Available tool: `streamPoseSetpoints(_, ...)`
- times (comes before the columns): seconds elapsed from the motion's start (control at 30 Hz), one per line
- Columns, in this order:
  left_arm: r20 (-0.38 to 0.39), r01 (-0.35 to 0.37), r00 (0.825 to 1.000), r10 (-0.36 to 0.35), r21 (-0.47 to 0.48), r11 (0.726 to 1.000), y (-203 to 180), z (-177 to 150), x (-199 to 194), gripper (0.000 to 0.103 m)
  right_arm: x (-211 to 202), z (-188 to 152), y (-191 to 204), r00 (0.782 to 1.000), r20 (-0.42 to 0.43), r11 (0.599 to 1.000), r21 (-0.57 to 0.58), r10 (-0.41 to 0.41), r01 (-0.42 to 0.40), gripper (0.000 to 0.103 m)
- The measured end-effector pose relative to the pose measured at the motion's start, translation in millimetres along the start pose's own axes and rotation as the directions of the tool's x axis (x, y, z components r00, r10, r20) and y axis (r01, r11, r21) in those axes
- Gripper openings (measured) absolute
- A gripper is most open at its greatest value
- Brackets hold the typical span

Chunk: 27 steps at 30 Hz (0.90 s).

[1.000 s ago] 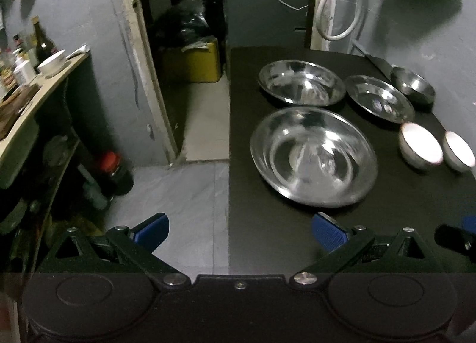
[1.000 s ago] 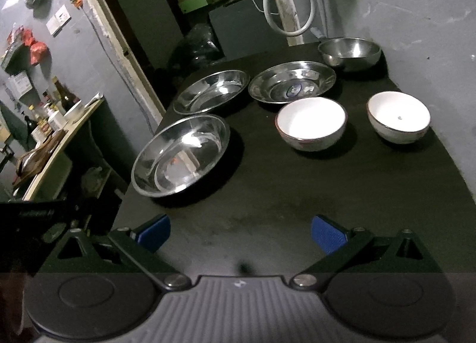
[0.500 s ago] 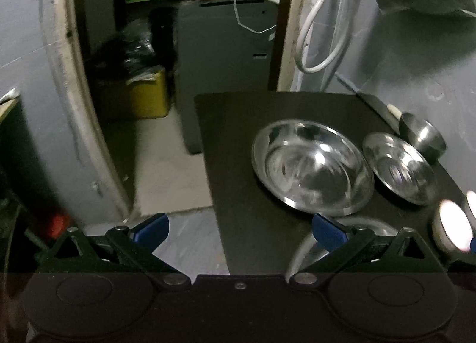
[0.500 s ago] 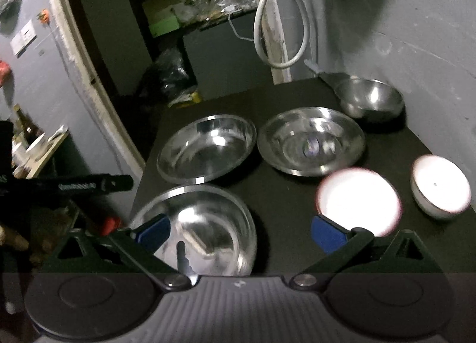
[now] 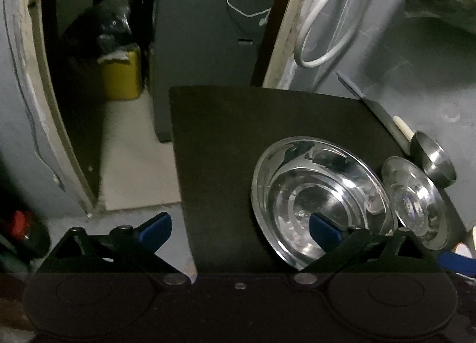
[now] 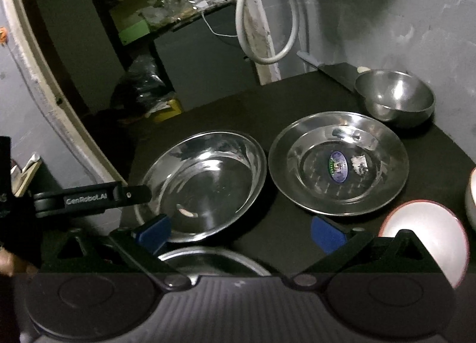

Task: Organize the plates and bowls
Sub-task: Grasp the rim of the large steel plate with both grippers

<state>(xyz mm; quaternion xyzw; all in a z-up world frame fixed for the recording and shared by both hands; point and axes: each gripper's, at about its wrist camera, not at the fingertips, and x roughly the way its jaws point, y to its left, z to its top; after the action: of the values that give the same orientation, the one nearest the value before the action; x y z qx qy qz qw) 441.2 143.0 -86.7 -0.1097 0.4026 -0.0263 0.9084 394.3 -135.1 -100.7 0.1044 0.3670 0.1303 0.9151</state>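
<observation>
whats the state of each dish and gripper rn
deep steel plate: upright, empty
flat steel plate: upright, sticker inside
steel bowl: upright, empty
white bowl: upright, partly hidden
near steel plate: mostly hidden
left gripper: jaws open, holding nothing
right gripper: jaws open, holding nothing
</observation>
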Motion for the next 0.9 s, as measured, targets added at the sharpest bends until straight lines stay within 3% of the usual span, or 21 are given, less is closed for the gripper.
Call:
streamPoseSetpoints(0.33, -0.031, 0.074, 0.997, -0.076, -0.058, 0.996, 4, 7, 18, 0.073, 34, 8, 1, 0.999, -0.037, 0.999, 0.033, 0.014, -0.012, 0.079)
streamPoseSetpoints(0.43, -0.038, 0.110, 0.993, -0.113, -0.072, 0.991, 5, 8, 20, 0.057, 38, 9, 2, 0.999, -0.036, 0.998, 0.050, 0.031, -0.029, 0.074)
streamPoseSetpoints(0.6, -0.046, 0.146, 0.988, -0.150, -0.080, 0.986, 3, 8, 23, 0.033, 43, 9, 4, 0.998, -0.046, 0.998, 0.047, 0.033, -0.031, 0.053)
streamPoseSetpoints(0.7, -0.045, 0.145, 0.988, -0.149, -0.079, 0.986, 3, 6, 23, 0.027, 46, 8, 5, 0.998, -0.053, 0.998, 0.050, 0.037, -0.034, 0.041)
streamPoseSetpoints(0.77, -0.046, 0.137, 0.989, -0.141, -0.073, 0.988, 4, 5, 24, 0.016, 48, 8, 5, 0.998, -0.056, 0.998, 0.049, 0.031, -0.028, 0.038)
streamPoseSetpoints(0.9, -0.038, 0.157, 0.986, -0.161, -0.100, 0.983, 12, 3, 23, 0.012, 47, 5, 2, 0.999, -0.046, 0.999, 0.042, 0.011, -0.009, 0.025)
